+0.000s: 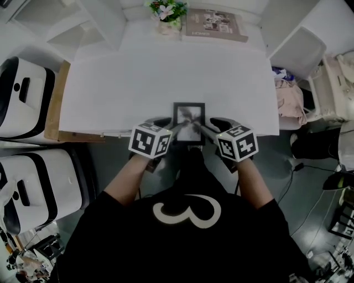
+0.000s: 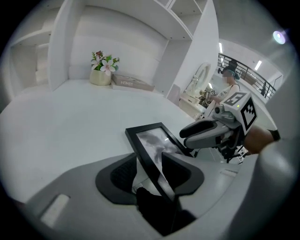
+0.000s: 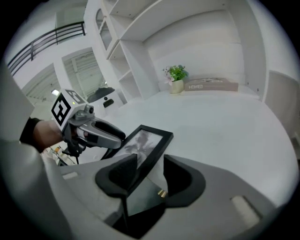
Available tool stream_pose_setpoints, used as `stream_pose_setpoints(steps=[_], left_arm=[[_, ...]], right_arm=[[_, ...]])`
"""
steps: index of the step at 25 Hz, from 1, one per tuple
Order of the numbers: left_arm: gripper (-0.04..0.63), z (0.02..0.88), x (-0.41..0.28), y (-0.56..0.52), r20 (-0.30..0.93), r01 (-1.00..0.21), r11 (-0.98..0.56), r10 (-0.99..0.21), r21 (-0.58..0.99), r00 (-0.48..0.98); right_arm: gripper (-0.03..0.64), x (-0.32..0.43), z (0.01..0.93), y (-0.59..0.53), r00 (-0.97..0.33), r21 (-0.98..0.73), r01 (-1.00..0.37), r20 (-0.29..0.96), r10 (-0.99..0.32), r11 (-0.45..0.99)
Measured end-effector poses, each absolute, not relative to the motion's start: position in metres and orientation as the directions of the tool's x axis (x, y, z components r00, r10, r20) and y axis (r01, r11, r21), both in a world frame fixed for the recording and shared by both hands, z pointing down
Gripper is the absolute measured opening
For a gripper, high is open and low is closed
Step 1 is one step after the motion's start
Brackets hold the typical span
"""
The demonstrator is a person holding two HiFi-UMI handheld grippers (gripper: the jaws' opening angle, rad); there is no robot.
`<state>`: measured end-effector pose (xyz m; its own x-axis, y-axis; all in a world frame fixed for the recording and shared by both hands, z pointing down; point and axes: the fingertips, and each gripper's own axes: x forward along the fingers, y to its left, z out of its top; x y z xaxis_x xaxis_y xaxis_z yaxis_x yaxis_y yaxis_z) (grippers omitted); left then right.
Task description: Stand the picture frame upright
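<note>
While both hand-held grippers share it, the small black rectangular picture frame, holding a greyish print, sits at the near edge of the white table, partly overhanging it and directly ahead of the person. It is tilted and not yet standing. Holding: the left gripper is clenched on the frame's left rail, which runs slantwise between its jaws; the right gripper is likewise clamped on the right rail. Position: the frame lies between the two grippers, neither nearer than the other. Its long axis runs away from the person toward the potted flowers at the table's far end. Next move, as judged: both grippers pivot the far short edge upward together and seat the near edge farther onto the table.
</note>
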<state>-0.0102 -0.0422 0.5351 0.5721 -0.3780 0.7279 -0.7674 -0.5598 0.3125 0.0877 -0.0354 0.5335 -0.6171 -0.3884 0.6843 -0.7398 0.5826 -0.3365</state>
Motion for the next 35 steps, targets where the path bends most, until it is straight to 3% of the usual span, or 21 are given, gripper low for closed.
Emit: stream_pose_setpoints(steps=[5,11,17,21,26,31,35], left_arm=[[0.22,0.524,-0.013,-0.017,0.634,-0.68,-0.531,-0.305,0.506,0.711],[0.288,0.526,-0.012,0.011,0.418,-0.473,-0.318,-0.227,0.822,0.88],[0.291,0.537,-0.004,0.013,0.292,-0.326,-0.204,-0.177,0.923,0.94],[0.291,0.548,-0.002,0.005,0.302,-0.328,-0.177,-0.159,0.928,0.94],[0.22,0.555,0.001,0.001,0.282,-0.301,-0.158,-0.13,0.941,0.951],[0.125,0.555,0.003,0.0,0.247,-0.26,-0.132,-0.106,0.956,0.963],[0.097,0.556,0.003,0.0,0.24,-0.251,-0.126,-0.096,0.96,0.966]], right_arm=[[0.22,0.088,0.521,-0.01,-0.754,-0.575,-0.65,0.567,-0.33,0.497],[0.244,0.092,0.533,0.011,-0.832,-0.763,-0.55,0.464,-0.304,0.339],[0.244,0.089,0.55,0.009,-0.871,-0.869,-0.456,0.391,-0.296,0.194],[0.244,0.083,0.556,0.004,-0.891,-0.897,-0.414,0.364,-0.271,0.155],[0.22,0.071,0.557,0.0,-0.925,-0.931,-0.339,0.302,-0.231,0.137],[0.134,0.07,0.562,-0.002,-0.927,-0.941,-0.326,0.298,-0.228,0.093],[0.1,0.067,0.556,-0.005,-0.948,-0.958,-0.261,0.232,-0.219,0.115]])
